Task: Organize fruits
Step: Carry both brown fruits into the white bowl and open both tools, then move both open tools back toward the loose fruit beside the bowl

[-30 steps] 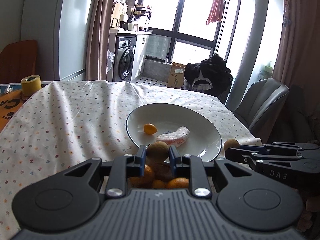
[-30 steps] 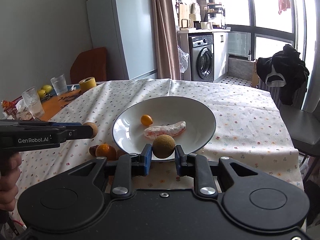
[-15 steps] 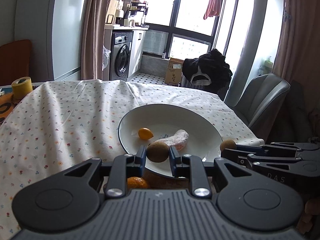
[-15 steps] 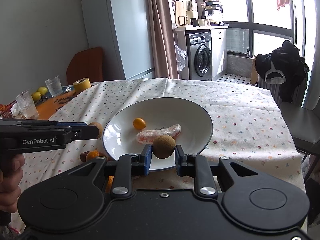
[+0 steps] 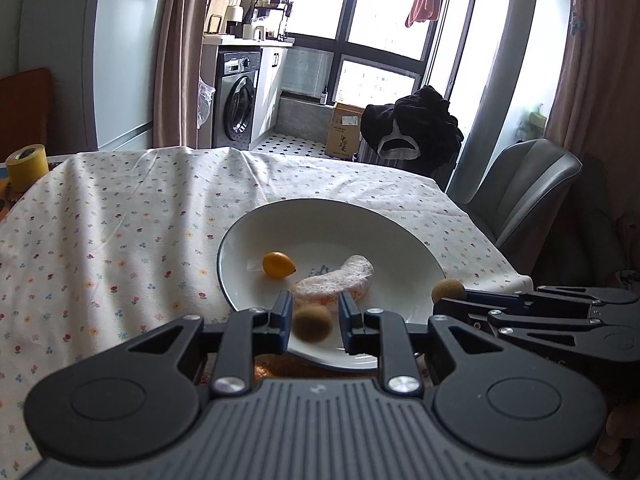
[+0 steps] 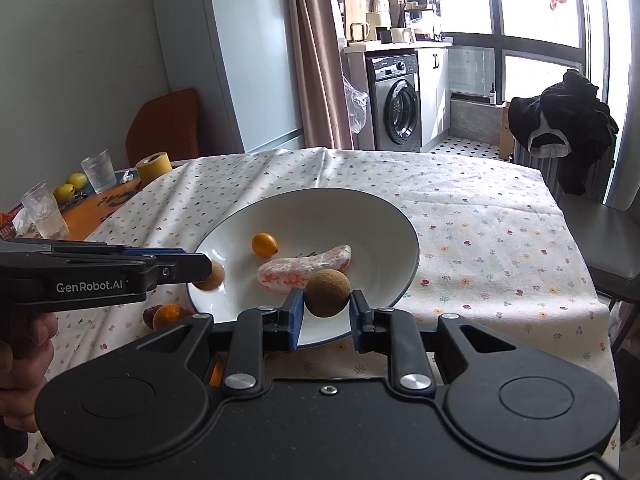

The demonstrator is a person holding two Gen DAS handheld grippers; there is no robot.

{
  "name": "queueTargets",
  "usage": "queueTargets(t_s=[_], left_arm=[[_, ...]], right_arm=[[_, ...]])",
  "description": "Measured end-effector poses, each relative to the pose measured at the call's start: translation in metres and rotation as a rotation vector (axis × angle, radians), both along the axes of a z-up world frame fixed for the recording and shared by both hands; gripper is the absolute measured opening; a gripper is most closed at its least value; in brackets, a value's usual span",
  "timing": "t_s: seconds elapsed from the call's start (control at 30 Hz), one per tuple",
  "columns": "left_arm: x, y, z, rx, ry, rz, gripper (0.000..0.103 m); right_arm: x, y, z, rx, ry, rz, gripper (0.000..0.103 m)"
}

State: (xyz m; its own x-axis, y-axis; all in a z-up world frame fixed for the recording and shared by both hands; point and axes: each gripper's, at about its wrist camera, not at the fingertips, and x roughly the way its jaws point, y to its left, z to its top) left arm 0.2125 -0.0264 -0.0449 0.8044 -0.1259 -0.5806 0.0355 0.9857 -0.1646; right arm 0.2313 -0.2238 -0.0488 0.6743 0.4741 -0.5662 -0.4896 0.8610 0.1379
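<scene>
Plainly, "GenRobot.AI" on left claw, released around blurred fruit, right claw grasping brown fruit.

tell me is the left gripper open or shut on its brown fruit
Open: the left gripper has gaps either side of the blurred brown fruit, over the plate.

Two brown round fruits over white plate; kumquat inside

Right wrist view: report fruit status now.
Left gripper open, blurred brown round fruit loose above white round plate. Right gripper shut on rough brown ball-shaped fruit. Nothing blocks plate.
</scene>
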Motion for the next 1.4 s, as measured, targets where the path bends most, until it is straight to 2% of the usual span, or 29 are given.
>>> queueTargets(t_s=[0.07, 0.2, 0.27, 0.3, 0.47, 0.53, 0.63, 0.7, 0.9, 1.07, 1.4], left_arm=[[0.001, 0.001, 0.000, 0.000, 0.002, 0.004, 0.026], [-0.002, 0.006, 0.003, -0.001, -0.007, 0.026, 0.028], [-0.004, 0.009, 0.005, 0.001, -0.008, 0.040, 0.034], [-0.006, 0.010, 0.005, 0.002, -0.008, 0.047, 0.036], [-0.015, 0.016, 0.007, 0.013, -0.026, 0.075, 0.069], [-0.020, 0.018, 0.007, 0.018, -0.036, 0.088, 0.078], [-0.025, 0.021, 0.007, 0.021, -0.035, 0.106, 0.082], [-0.028, 0.022, 0.006, 0.024, -0.032, 0.107, 0.084], [-0.041, 0.023, 0.003, 0.043, -0.045, 0.123, 0.091], [-0.053, 0.025, 0.003, 0.044, -0.049, 0.131, 0.096], [-0.074, 0.030, 0.008, 0.036, -0.062, 0.127, 0.096]], right_arm=[[0.001, 0.000, 0.000, 0.002, 0.002, 0.004, 0.028], [-0.002, -0.002, 0.002, 0.006, -0.011, -0.006, 0.030], [-0.002, -0.003, 0.002, 0.013, -0.007, -0.009, 0.032], [-0.003, -0.003, 0.002, 0.015, -0.006, -0.011, 0.036], [-0.009, -0.004, 0.002, 0.016, -0.017, -0.021, 0.053], [-0.011, -0.006, 0.001, 0.021, -0.016, -0.027, 0.057], [-0.015, -0.007, 0.001, 0.025, -0.016, -0.034, 0.069], [-0.018, -0.007, 0.001, 0.028, -0.027, -0.040, 0.086], [-0.028, -0.010, 0.003, 0.041, -0.042, -0.050, 0.103], [-0.036, -0.010, 0.002, 0.062, -0.036, -0.049, 0.103], [-0.057, -0.007, 0.007, 0.089, -0.064, -0.045, 0.103]])
